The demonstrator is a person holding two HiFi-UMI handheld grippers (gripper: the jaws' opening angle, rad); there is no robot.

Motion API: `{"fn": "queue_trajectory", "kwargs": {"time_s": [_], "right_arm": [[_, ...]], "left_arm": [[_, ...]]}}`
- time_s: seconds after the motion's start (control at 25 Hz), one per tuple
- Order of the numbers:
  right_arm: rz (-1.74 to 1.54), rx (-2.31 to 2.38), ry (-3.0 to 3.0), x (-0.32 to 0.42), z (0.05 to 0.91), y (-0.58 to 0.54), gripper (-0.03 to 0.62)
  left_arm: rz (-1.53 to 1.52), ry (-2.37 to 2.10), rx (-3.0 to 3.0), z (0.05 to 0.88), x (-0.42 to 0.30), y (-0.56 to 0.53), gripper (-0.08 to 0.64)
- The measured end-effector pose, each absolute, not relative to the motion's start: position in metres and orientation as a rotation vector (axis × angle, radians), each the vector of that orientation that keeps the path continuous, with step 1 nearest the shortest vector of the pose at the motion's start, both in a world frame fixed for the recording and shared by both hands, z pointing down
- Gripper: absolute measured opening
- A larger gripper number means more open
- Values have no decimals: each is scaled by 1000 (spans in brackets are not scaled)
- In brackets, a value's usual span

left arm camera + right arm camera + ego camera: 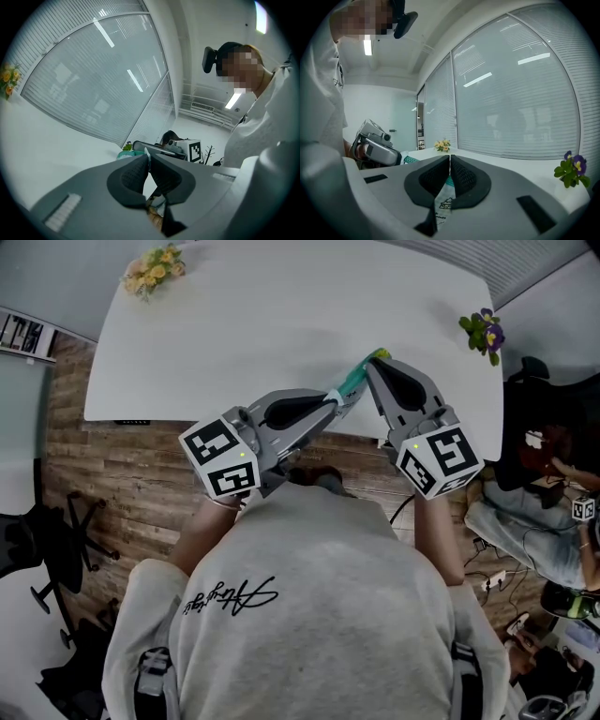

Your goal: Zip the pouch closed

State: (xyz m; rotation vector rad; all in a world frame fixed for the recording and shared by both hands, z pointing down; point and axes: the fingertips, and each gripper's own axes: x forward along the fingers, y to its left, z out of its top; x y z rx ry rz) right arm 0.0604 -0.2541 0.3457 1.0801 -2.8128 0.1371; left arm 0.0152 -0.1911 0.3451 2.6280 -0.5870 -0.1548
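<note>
Teal fabric of the pouch (354, 381) is seen stretched between the two tools, over the white surface (281, 315) and near its front edge. The left hand-held gripper (339, 401) is closed, its jaws pinched on a thin pale edge at one end of the pouch. The right hand-held gripper (374, 364) is likewise closed on the pouch, whose white printed cloth is clamped between its pads (461, 178). Yellow flowers (153, 268) are set at the far left corner and purple flowers (485, 332) at the right edge, both well apart from the pouch.
</note>
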Motion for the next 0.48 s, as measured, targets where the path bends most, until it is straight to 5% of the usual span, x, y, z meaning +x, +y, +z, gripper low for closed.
{"fn": "queue_trajectory", "kwargs": {"time_s": [0.48], "right_arm": [[122,1103,-2797,63,347,-258,11]], "left_arm": [[-151,-590,2633,343,15,-190,15]]}}
